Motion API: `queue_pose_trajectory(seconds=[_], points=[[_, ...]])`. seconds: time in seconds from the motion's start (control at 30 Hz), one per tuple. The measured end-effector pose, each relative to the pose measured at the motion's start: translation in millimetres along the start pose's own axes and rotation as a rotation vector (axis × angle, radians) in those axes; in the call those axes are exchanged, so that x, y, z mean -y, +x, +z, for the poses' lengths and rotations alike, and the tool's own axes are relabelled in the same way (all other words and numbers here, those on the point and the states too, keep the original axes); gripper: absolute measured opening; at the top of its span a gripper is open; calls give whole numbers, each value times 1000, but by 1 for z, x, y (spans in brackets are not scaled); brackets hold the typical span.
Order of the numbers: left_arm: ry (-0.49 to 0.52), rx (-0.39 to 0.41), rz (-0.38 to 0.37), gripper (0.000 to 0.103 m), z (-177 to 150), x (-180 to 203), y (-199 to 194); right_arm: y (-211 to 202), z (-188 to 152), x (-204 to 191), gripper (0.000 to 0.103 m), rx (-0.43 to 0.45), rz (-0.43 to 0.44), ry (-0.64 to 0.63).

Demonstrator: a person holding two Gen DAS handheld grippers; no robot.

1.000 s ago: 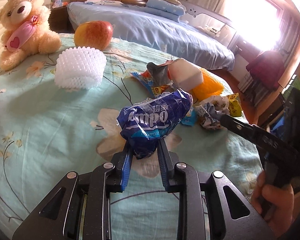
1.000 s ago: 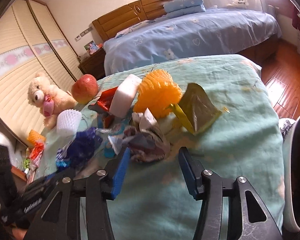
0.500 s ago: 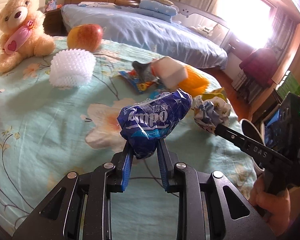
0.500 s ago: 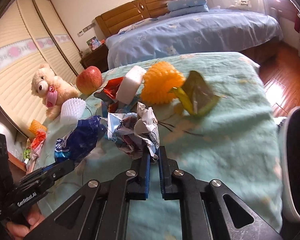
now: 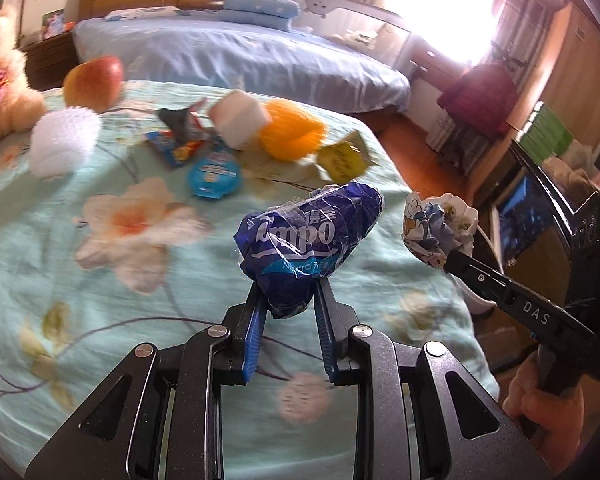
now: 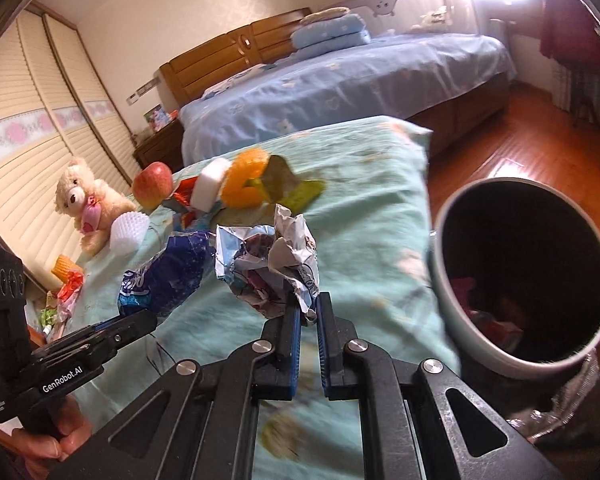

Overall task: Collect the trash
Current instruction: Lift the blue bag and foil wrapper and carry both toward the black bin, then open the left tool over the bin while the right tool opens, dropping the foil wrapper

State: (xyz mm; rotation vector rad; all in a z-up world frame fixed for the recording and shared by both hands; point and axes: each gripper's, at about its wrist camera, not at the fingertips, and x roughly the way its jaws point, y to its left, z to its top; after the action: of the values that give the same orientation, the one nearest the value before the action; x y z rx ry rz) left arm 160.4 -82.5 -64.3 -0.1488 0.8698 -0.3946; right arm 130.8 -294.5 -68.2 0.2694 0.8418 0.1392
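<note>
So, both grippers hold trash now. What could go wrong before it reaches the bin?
The right gripper pinches only a lower edge of the crumpled printed paper ball, so it could slip out. The crinkly dark blue plastic wrapper in the left gripper looks slick. The grey round bin stands beside the bed, so an early drop may miss it.

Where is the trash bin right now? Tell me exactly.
In the right wrist view the trash bin stands at the right, off the edge of the teal bedspread, just right of the crumpled wrapper held in the right claw.
</note>
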Motion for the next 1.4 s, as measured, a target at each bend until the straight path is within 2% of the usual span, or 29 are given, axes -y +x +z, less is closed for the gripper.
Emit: queue_pose_trajectory(seconds=[0.27, 0.73, 1.4], points=[[72, -34, -38, 23, -4, 38, 11, -19, -9, 25, 7, 25, -52, 39], [196, -34, -82, 23, 9, 96, 26, -50, -11, 75, 8, 78, -159, 102], [310, -71, -102, 23, 24, 163, 67, -59, -4, 133, 8, 92, -270, 166]])
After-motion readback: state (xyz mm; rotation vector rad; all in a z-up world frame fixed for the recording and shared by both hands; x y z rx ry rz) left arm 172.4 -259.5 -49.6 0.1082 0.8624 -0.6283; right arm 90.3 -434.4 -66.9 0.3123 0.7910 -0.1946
